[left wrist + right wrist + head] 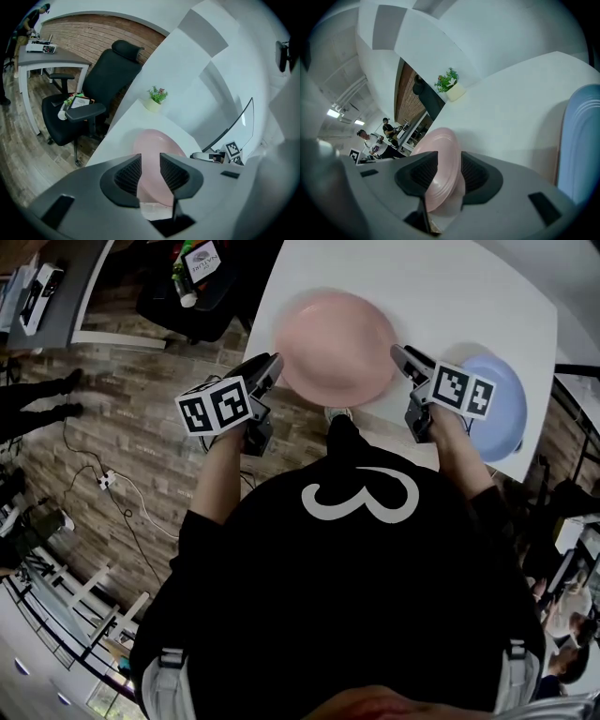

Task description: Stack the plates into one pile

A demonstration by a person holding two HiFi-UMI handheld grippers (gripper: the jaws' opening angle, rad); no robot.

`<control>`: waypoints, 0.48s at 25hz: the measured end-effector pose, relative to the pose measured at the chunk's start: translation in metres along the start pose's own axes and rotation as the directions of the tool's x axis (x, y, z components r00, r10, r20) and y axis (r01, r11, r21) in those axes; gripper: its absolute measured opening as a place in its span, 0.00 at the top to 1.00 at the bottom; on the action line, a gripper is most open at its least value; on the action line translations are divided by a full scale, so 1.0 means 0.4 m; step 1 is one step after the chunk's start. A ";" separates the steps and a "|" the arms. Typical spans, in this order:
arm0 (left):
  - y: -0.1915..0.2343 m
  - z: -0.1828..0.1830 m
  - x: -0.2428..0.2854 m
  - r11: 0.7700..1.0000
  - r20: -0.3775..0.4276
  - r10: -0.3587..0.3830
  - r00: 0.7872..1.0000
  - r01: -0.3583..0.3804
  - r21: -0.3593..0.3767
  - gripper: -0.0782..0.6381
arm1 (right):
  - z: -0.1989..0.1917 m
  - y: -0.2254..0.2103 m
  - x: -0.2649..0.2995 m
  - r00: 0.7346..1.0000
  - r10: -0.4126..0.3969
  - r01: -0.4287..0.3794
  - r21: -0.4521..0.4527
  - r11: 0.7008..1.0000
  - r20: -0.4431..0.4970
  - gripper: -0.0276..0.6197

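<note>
A wood-patterned plank floor (141, 427) runs under everything, and on it stands a white rectangular table (450, 287) with rounded corners. A black high-backed office chair (101, 89) sits off the table's left side, with some boxed items on its seat.

On the table lies a round pale pink plate (336, 345) with a ridged rim, near the edge closest to the person (it looks smeared in the head view, though its place is plain enough). To its right lies a round light blue plate (502, 404), also flat on the table and partly covered by the marker cube of the gripper above it. The two plates sit side by side and apart, with bare tabletop between them, so neither rests on the other.

The left gripper (272, 367) reaches in at the pink plate's left edge. Its jaws stand released with a clear gap, and its own view shows the pink plate through that gap, beyond the pads rather than clamped by them. The right gripper (401, 354) comes in at the plate's right edge with its jaws likewise apart. The pink rim passes edge-on between its pads but is not squeezed by them.

Smallest is a little green potted plant (157, 96) in a pale pot, at the table's far end
</note>
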State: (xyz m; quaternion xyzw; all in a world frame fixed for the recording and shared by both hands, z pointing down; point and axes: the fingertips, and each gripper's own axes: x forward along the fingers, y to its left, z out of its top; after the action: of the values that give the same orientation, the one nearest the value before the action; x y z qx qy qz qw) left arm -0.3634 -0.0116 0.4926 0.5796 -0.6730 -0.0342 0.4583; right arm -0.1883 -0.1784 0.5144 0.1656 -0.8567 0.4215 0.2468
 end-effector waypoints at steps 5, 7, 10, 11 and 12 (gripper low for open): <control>0.023 -0.006 0.036 1.000 -0.027 0.025 0.999 -0.025 -0.005 0.71 | -0.004 -0.033 0.025 0.998 -0.045 0.045 0.006 0.999 -0.040 0.73; 0.033 -0.012 0.049 1.000 -0.041 0.028 0.999 -0.028 -0.013 0.71 | -0.006 -0.039 0.032 0.998 -0.045 0.045 0.008 0.999 -0.047 0.73; 0.043 -0.018 0.069 0.999 -0.057 0.030 0.998 -0.031 -0.022 0.70 | -0.012 -0.050 0.047 0.997 -0.052 0.052 0.006 0.999 -0.063 0.73; 0.046 -0.019 0.074 0.999 -0.062 0.031 0.998 -0.033 -0.022 0.70 | -0.014 -0.053 0.052 0.996 -0.057 0.058 0.005 0.998 -0.071 0.73; 0.048 -0.019 0.078 0.999 -0.067 0.032 0.997 -0.034 -0.022 0.70 | -0.017 -0.057 0.055 0.995 -0.064 0.064 0.005 0.998 -0.078 0.73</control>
State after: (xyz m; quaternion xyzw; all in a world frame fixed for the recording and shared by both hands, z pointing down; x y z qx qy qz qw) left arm -0.3697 -0.0269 0.5262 0.5639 -0.6662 -0.0151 0.4878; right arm -0.1935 -0.1881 0.5449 0.1772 -0.8391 0.4227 0.2930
